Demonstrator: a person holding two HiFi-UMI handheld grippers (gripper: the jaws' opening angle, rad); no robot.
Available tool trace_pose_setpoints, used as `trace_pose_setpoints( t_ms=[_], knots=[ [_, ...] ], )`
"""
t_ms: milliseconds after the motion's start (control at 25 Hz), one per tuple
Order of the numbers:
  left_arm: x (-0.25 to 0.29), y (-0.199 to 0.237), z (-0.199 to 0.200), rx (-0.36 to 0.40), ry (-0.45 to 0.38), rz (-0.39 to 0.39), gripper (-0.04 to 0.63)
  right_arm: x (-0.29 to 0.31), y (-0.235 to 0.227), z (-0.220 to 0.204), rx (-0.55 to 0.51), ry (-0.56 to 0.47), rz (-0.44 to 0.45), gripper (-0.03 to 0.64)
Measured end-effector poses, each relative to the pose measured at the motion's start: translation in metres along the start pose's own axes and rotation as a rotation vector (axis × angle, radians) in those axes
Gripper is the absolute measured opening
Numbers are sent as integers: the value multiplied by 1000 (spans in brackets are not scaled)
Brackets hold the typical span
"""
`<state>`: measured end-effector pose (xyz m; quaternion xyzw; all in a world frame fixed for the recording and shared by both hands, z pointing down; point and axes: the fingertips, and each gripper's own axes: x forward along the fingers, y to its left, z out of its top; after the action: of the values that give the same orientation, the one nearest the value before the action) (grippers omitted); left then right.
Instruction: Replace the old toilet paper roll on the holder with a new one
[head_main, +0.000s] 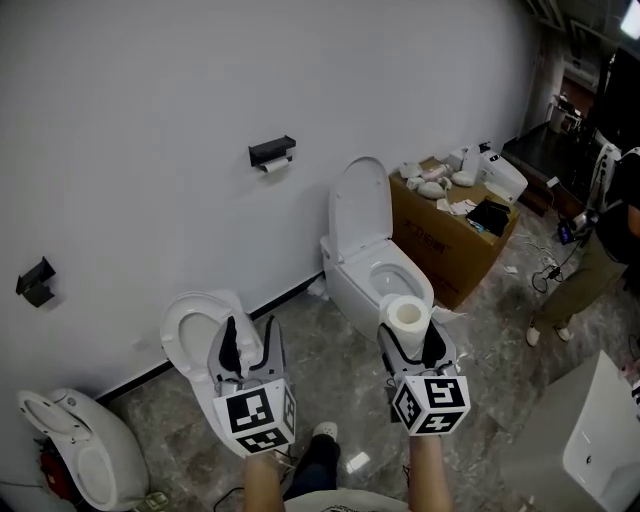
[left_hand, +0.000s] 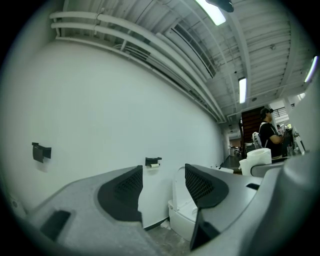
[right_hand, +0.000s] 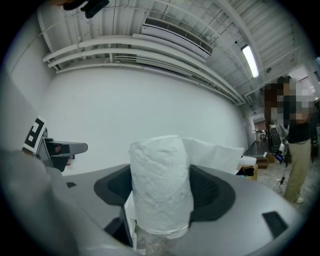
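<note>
Gripping an upright toilet paper roll (head_main: 407, 313) in the right tongs (head_main: 410, 336); holding the left tongs (head_main: 248, 336) apart, empty, facing the holder (head_main: 271, 151).

We look steeply down from the head toward the wall (head_main: 150, 120). Both gripper cameras face it level (the left's shares the holder (left_hand: 153, 161)).

Plain white wall (head_main: 150, 100) meets a grey marbled floor (head_main: 500, 350). White toilet (head_main: 350, 285), lid up, stands vs. the wall beside a brown cardboard box (head_main: 440, 250) (small white items piled on top); 2 more toilets (head_main: 185, 325) further left. Strip lights (left_hand: 215, 12) & white pipes (left_hand: 125, 37) cross the ribbed ceiling.
</note>
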<state>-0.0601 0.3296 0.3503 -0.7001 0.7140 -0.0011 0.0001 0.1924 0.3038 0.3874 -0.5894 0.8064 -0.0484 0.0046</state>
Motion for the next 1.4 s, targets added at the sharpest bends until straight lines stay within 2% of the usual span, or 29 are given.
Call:
trace_pose_setpoints(
  t_ms=[640,1040,1400],
  knots=[
    [203,52,18,-2,-36,-14,247,205,-10,36,-21,-39,-12,328],
    [264,81,3,-13,-2,27,247,278,-7,24,-18,6,10,328],
    [318,90,-6,-5,11,86,247,349,-23,19,-12,16,53,328]
  ],
)
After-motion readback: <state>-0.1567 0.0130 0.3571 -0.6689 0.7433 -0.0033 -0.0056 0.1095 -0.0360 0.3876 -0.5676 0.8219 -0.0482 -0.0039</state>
